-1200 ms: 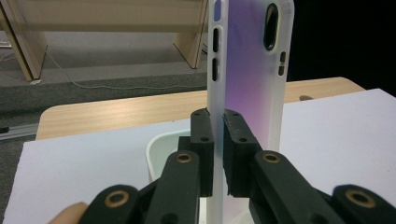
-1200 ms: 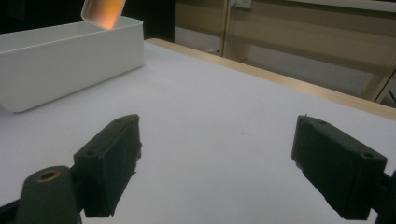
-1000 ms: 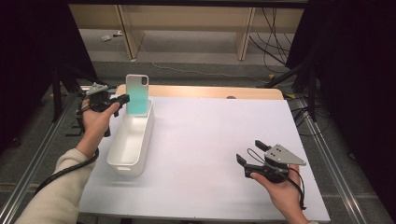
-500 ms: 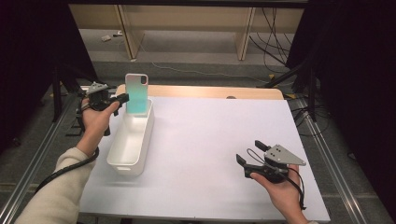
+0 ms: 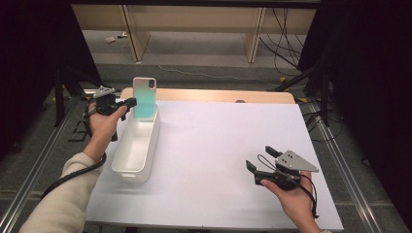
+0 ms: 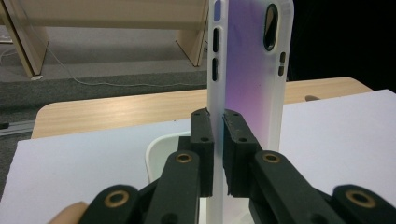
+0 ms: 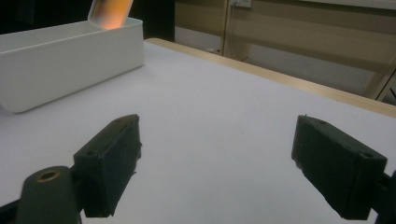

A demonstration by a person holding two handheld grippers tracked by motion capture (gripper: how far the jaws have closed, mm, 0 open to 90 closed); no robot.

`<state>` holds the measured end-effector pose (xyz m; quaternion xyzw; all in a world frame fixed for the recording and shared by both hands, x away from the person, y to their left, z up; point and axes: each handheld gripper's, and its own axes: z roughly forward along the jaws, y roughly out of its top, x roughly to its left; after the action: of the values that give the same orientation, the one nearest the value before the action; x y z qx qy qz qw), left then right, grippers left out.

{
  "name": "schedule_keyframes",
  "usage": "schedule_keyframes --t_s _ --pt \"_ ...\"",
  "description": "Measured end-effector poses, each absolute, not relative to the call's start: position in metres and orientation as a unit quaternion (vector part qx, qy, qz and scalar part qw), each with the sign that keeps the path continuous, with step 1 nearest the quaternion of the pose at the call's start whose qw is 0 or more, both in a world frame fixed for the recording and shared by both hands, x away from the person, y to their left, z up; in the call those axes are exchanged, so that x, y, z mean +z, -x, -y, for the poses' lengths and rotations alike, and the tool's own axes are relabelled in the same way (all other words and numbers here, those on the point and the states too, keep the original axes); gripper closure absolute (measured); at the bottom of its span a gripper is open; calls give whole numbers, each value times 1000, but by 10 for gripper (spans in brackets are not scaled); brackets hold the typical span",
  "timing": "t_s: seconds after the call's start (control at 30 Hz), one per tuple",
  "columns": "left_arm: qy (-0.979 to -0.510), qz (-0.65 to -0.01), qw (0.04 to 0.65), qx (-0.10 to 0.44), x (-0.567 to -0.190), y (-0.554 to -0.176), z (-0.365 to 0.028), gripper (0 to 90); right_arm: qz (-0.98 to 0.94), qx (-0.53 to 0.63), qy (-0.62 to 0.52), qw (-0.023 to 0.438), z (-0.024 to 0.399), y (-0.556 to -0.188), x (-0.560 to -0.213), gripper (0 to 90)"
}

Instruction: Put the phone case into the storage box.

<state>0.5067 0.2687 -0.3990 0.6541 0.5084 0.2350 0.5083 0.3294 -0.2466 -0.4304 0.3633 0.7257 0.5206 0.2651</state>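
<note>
My left gripper pinches the translucent phone case by one thin edge above the white plastic bin, right gripper spread empty — I reckon it could twist loose.

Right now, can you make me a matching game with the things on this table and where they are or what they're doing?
Things:
1. phone case
2. white bin
3. left gripper
4. right gripper

States:
A. open, holding nothing, over the white sheet
B. upright, pinched by its edge
C. lying long on the sheet's left side
D. shut, at the far end of the bin

Pairs: 1-B, 2-C, 3-D, 4-A
</note>
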Motion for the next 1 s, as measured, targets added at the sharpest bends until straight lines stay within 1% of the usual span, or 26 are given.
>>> schedule_keyframes --t_s 0.47,0.53,0.73,1.0 --pt "-653 -509 505 243 -400 -511 -269 836 -730 515 -363 266 247 -329 -429 169" --pt "-652 -511 504 242 -401 -511 -269 837 -728 518 -366 260 247 -329 -429 169" --pt "-654 -511 501 244 -402 -513 -268 836 -730 513 -364 268 248 -328 -428 169" --pt "-653 -516 497 245 -404 -517 -267 836 -731 513 -363 267 248 -328 -428 169"
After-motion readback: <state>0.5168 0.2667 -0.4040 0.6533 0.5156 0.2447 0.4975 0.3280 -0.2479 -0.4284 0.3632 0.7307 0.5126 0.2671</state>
